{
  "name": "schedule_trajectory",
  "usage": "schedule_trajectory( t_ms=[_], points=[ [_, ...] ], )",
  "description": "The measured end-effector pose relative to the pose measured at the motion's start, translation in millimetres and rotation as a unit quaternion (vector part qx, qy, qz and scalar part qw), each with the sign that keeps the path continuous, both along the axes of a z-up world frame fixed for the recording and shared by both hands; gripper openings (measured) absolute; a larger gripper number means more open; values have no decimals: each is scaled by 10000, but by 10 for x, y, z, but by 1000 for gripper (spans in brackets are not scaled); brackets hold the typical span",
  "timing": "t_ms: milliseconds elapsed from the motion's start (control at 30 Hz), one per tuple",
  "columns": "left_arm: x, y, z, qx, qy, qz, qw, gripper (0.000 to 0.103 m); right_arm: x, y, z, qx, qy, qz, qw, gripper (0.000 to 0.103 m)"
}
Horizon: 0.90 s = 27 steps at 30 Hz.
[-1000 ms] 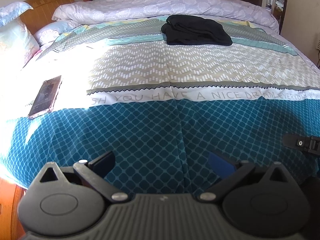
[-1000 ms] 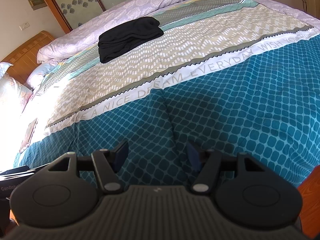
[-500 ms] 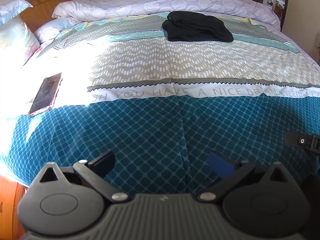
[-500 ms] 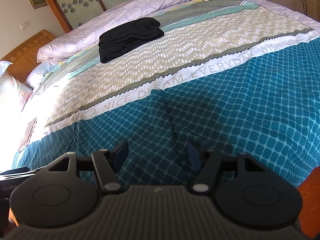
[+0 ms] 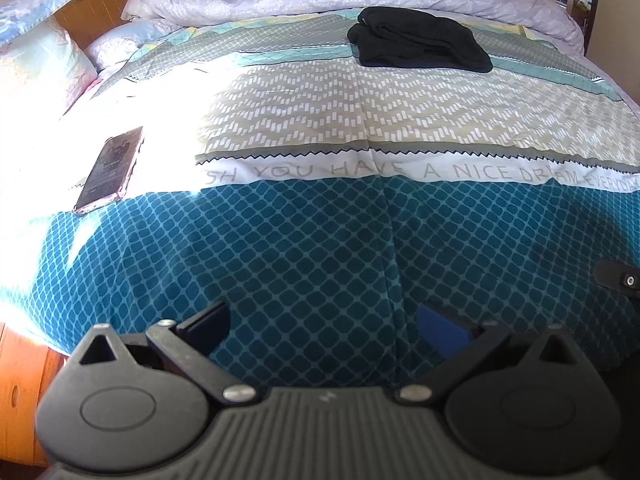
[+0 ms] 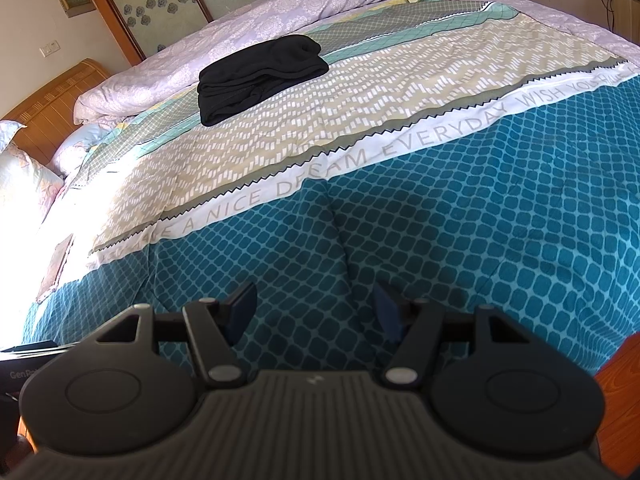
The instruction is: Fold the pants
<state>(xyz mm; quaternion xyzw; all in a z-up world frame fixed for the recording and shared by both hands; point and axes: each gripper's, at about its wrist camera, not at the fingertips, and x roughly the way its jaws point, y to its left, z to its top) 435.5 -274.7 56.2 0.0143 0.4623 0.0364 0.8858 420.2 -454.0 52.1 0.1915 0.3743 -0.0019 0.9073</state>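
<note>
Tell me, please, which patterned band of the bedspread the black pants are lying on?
The black pants lie across the far teal-and-grey diamond band, beyond the beige zigzag band, not the near blue one.

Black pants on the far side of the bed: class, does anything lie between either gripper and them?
Nothing visible does. Between the open left gripper, the open right gripper and the black pants there is only bare quilt. The phone lies off to the left, outside that path.

You have one folded pair of black fabric pants (image 5: 420, 46) at upper centre, one dark rectangular phone in a pink case (image 5: 110, 170) at left, two pale floral pillows (image 5: 40, 64) upper left.
</note>
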Motion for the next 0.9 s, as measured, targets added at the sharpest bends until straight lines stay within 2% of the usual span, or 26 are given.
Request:
schedule_trajectory(
  t_ms=[333, 900],
  points=[
    [-16, -20, 58, 254, -195, 39, 9995, 103, -2, 34, 17, -62, -36, 50, 10000, 66],
    [-57, -33, 140, 395, -415, 44, 9983, 103, 4, 70, 33, -116, -80, 75, 9999, 66]
  ],
)
